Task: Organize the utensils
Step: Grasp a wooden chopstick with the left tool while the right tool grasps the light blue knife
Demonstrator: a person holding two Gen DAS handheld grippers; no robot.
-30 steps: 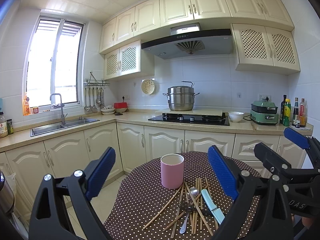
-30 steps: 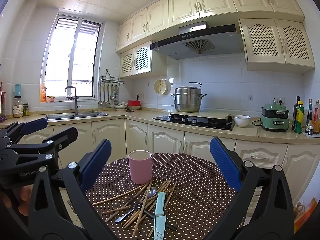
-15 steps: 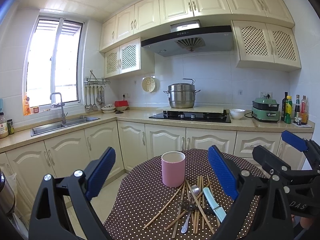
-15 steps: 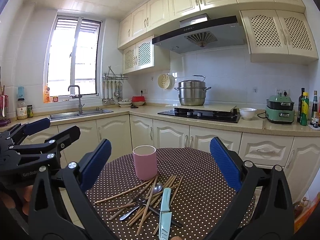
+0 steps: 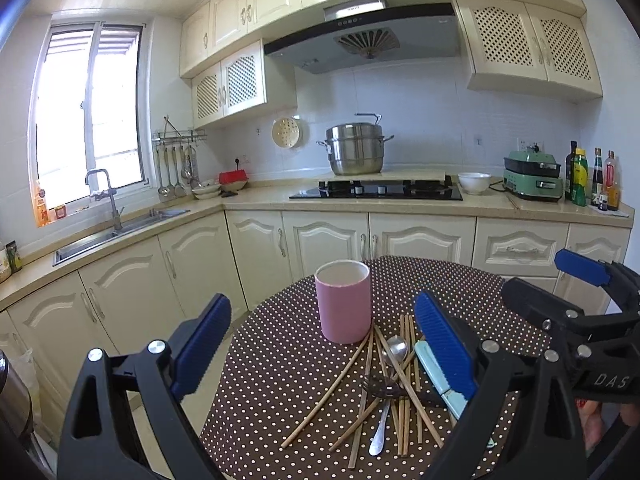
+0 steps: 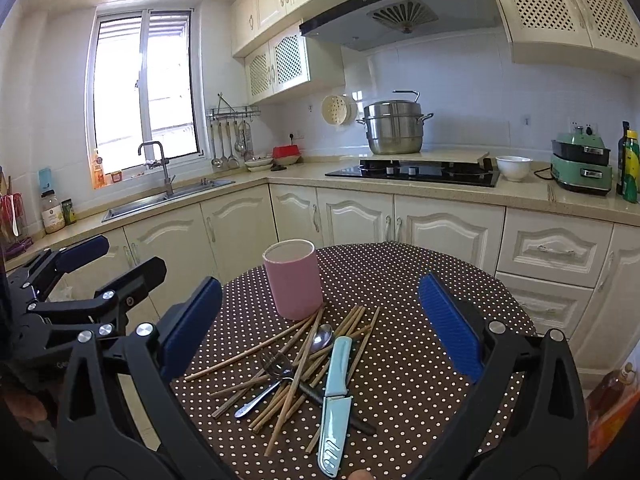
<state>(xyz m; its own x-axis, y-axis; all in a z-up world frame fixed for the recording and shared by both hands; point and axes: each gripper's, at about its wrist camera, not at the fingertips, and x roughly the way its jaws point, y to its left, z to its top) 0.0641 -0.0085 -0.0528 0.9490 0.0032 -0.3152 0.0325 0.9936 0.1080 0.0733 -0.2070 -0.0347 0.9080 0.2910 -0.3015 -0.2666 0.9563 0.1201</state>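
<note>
Utensils (image 6: 304,364) lie heaped at six o'clock of your pink cup (image 6: 294,278) on the dotted table (image 6: 416,280); over the last second you've closed in. Left gripper (image 5: 320,344) and right gripper (image 6: 320,326) gape wide, empty, ready for picking.

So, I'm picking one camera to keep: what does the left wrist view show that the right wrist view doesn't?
Left wrist only: the right gripper, jaws open, and the brown bottles at the counter's end. Right wrist only: the left gripper, also open, and the jar beside the sink. Both show the pink cup, chopsticks, spoon and sheathed knife on the dotted table.
</note>
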